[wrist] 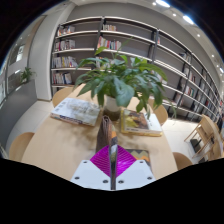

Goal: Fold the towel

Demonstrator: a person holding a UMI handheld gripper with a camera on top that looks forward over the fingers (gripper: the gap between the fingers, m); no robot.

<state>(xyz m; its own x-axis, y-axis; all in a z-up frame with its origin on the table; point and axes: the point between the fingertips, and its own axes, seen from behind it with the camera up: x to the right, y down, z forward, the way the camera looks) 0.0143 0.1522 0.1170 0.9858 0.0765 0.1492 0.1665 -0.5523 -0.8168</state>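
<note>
My gripper (111,150) has its two magenta pads pressed together on a thin strip of brownish towel (107,128). The towel's edge rises from between the pads and hangs just ahead of the fingers, above the light wooden table (50,140). The rest of the towel is hidden by the fingers.
A leafy potted plant (122,78) stands on the table just beyond the fingers. An open book (76,110) lies to its left and another (141,122) to its right. Chairs (20,146) ring the table. Tall bookshelves (150,45) fill the back wall.
</note>
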